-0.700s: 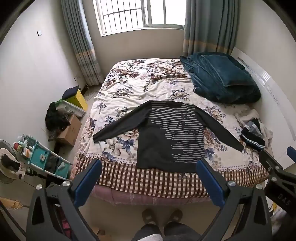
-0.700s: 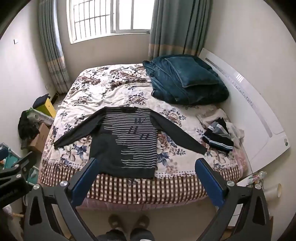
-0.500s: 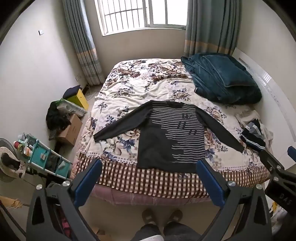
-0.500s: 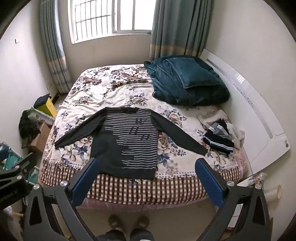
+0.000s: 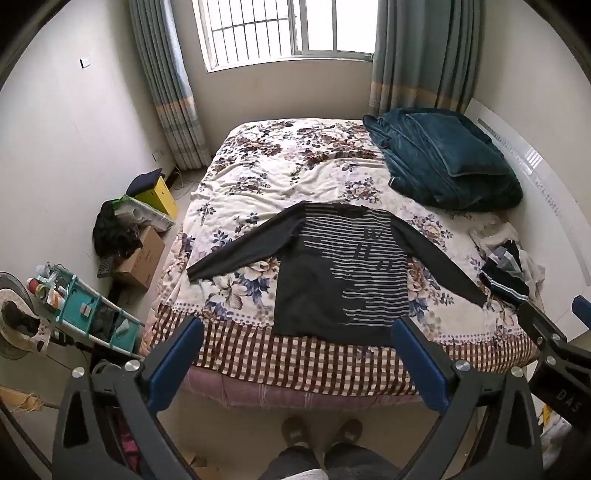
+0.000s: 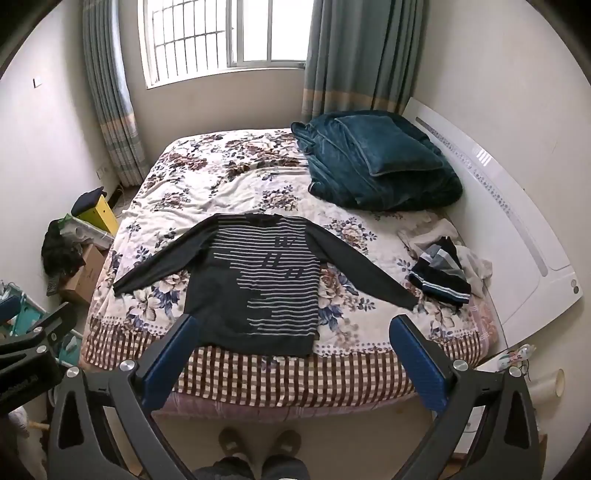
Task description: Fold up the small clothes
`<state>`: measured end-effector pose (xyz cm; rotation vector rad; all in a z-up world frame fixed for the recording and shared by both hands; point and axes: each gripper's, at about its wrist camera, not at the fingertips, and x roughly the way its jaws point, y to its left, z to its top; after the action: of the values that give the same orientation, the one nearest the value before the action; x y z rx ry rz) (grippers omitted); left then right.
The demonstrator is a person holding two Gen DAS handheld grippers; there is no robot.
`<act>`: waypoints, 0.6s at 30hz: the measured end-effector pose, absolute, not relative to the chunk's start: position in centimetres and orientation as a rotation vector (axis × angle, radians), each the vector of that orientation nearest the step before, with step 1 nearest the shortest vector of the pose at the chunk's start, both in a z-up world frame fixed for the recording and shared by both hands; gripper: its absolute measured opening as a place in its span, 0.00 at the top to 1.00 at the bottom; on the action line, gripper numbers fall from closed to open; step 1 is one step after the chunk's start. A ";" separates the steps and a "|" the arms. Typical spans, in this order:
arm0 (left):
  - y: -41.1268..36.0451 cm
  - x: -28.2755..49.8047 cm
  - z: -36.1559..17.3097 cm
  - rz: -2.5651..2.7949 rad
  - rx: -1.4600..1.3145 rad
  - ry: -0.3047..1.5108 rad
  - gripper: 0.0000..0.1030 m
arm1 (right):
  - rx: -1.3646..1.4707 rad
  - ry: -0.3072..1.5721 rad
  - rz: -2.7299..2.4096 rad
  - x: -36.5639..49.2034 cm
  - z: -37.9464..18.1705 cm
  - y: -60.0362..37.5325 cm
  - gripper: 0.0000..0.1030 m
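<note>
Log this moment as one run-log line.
stage: pre-grasp | sweater: flat on bed, sleeves spread | left gripper: open, empty | right gripper: open, empty

Barred window (image 5: 286, 31) between grey-blue curtains (image 5: 168, 81) | floral bedspread (image 5: 258, 173) over bed, checked border (image 5: 295, 362) at its near edge | teal blanket (image 5: 443, 158) heaped by white headboard (image 6: 517, 221) | cardboard box (image 5: 142, 258), yellow box (image 5: 162, 194), teal cart (image 5: 79, 310) on floor at left

Sweater (image 5: 340, 280) spread flat on the bed (image 5: 280, 177), near its front edge. Folded blanket (image 5: 443, 158) behind it to the right. Small clothes pile (image 5: 506, 273) beside the right sleeve.
</note>
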<state>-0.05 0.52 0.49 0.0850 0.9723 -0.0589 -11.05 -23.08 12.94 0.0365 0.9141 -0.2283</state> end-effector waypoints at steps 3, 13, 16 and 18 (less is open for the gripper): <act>0.5 0.0 0.6 -0.058 0.086 0.971 0.00 | 0.035 0.913 -0.224 -11.1 13.1 -23.2 0.00; 0.4 0.0 0.6 -0.062 0.086 0.970 0.00 | 0.037 0.913 -0.218 -11.2 13.3 -23.2 0.00; 0.3 -0.1 0.6 -0.061 0.085 0.969 0.00 | 0.037 0.914 -0.216 -11.2 13.3 -23.2 0.00; 0.2 -0.1 0.6 -0.062 0.086 0.969 0.00 | 0.039 0.913 -0.216 -11.3 13.3 -23.2 0.00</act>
<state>-0.12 0.21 0.56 0.0863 0.9688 -0.0621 -11.26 -23.24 13.33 0.0386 0.9135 -0.2158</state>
